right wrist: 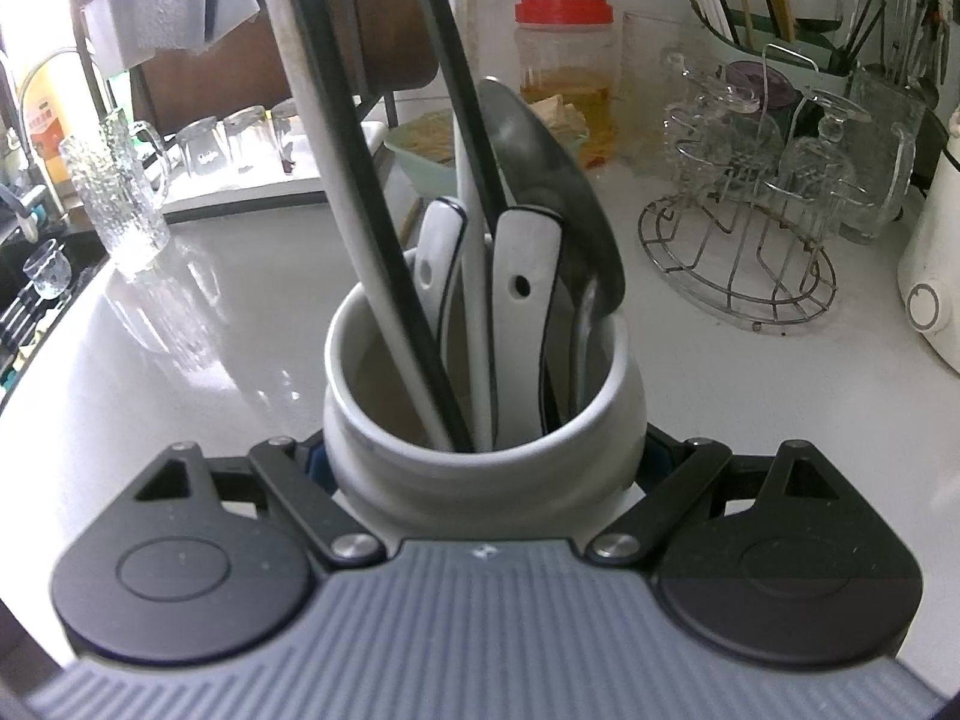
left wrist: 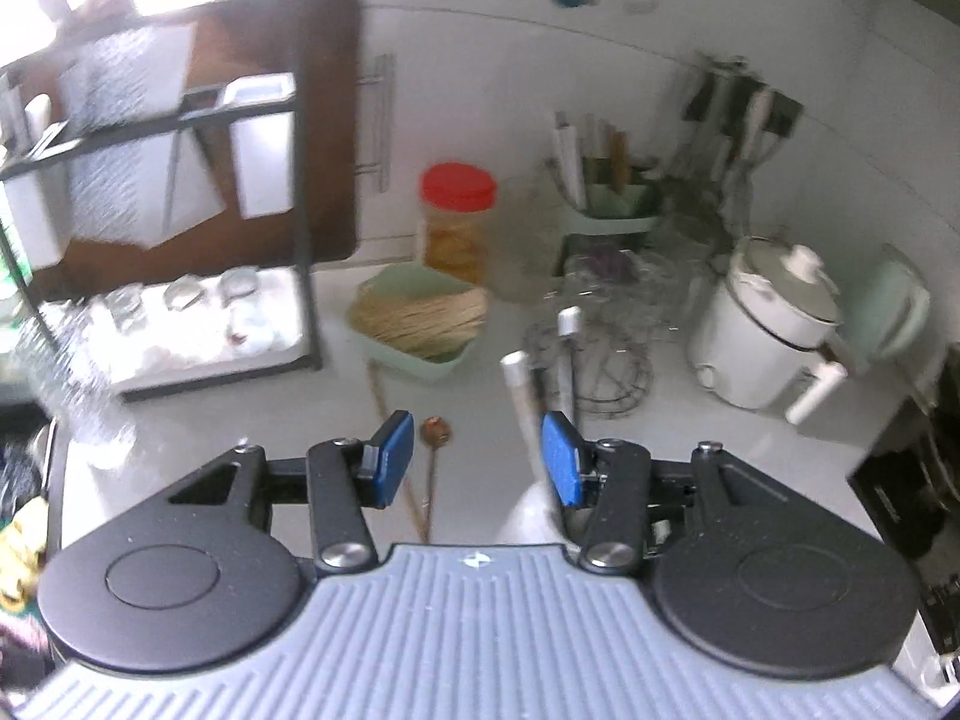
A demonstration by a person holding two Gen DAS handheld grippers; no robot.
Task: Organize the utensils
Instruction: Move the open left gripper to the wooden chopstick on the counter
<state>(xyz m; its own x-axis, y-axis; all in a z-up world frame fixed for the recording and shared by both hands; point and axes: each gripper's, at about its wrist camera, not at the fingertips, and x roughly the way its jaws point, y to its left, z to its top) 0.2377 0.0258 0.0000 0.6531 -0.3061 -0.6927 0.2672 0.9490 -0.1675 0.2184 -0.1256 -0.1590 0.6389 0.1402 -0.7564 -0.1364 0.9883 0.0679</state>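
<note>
A white ceramic utensil holder (right wrist: pixel 480 456) stands on the white counter, and my right gripper (right wrist: pixel 485 462) is shut on its sides. In it are white-handled utensils (right wrist: pixel 528 294), a steel ladle (right wrist: pixel 540 168) and long black-and-white handles (right wrist: pixel 354 198). My left gripper (left wrist: pixel 478 459) is open, its blue pads (left wrist: pixel 393 459) apart with nothing held. Below that gap a small brown-bowled spoon (left wrist: pixel 437 431) lies on the counter beside a thin wooden stick (left wrist: pixel 390 438). White handles (left wrist: pixel 517 375) from the holder rise just right of the gap.
Behind are a red-lidded jar (right wrist: pixel 564 78), a green tray of sticks (left wrist: pixel 420 315), a wire rack with glasses (right wrist: pixel 744 228) and a green cutlery drainer (left wrist: pixel 612 204). A dish rack with glasses (left wrist: pixel 180 312), a textured glass mug (right wrist: pixel 120 192) and the sink stand left. A white cooker (left wrist: pixel 768 330) is right.
</note>
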